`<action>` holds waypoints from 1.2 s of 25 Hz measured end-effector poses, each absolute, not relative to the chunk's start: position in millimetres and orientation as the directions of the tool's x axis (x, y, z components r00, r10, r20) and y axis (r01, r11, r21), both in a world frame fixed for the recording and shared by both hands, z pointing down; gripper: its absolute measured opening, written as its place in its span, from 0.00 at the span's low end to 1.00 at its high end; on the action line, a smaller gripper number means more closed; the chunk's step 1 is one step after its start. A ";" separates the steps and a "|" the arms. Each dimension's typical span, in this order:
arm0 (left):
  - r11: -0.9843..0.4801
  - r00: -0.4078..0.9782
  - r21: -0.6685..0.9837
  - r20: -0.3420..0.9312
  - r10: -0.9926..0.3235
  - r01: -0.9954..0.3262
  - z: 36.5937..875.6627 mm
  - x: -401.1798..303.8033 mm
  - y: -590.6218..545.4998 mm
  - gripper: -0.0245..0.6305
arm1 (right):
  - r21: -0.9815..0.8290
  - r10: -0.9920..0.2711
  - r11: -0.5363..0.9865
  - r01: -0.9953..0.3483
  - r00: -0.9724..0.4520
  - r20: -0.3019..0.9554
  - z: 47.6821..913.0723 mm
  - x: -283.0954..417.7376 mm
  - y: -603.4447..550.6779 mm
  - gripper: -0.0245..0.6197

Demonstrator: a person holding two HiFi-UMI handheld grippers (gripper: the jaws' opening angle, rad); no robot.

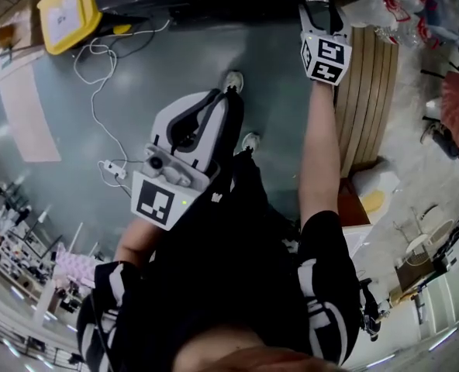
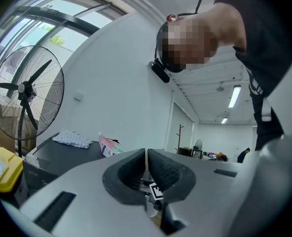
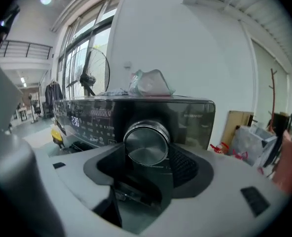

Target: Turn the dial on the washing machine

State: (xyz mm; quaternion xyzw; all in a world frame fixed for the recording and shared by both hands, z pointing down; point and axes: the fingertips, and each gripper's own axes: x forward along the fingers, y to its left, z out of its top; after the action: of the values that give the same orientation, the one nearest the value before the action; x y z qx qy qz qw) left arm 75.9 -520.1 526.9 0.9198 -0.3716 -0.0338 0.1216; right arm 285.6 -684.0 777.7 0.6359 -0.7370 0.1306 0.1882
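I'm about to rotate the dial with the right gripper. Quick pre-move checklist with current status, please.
1. Right gripper on the dial: ok, fingers sit against both sides of it.
2. Dial centred between the fingers: ok.
3. Left gripper out of the way: ok, shut and empty, pointing away from the washing machine.
4. Panel display lit: ok, digits glow.
5. Current dial setting: cannot tell, no marker is readable.

Silver dial on blk washing machine; yellow bin, beige slatted board, grey floor.
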 end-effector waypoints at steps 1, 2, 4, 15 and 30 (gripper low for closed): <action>-0.693 0.721 0.249 0.028 -0.693 -0.676 527.5 75.9 -520.7 0.09 | -0.011 -0.889 0.150 -0.989 -0.140 0.435 778.3 286.2 -683.4 0.49; -0.693 0.720 0.250 0.027 -0.693 -0.676 528.1 76.1 -521.3 0.09 | -0.091 -0.890 0.137 -0.986 -0.163 0.426 779.3 287.0 -683.1 0.49; -0.692 0.720 0.254 0.025 -0.694 -0.676 529.2 76.8 -522.0 0.09 | -0.293 -0.890 0.100 -0.951 -0.217 0.401 780.8 289.4 -683.4 0.49; -0.690 0.722 0.269 0.030 -0.691 -0.672 533.6 82.4 -516.4 0.09 | 0.175 -0.904 0.121 -0.977 -0.036 0.426 772.9 287.0 -681.9 0.54; -0.691 0.715 0.249 0.009 -0.699 -0.679 515.7 69.2 -491.7 0.09 | -0.228 -0.884 0.030 -0.973 -0.132 0.449 757.3 287.5 -642.7 0.54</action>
State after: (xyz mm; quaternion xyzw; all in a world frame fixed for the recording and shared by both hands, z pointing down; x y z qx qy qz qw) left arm 69.2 -491.7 515.7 0.9184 -0.3751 -0.0432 0.1179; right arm 287.5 -642.7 757.3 0.6523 -0.7118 0.2441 0.0914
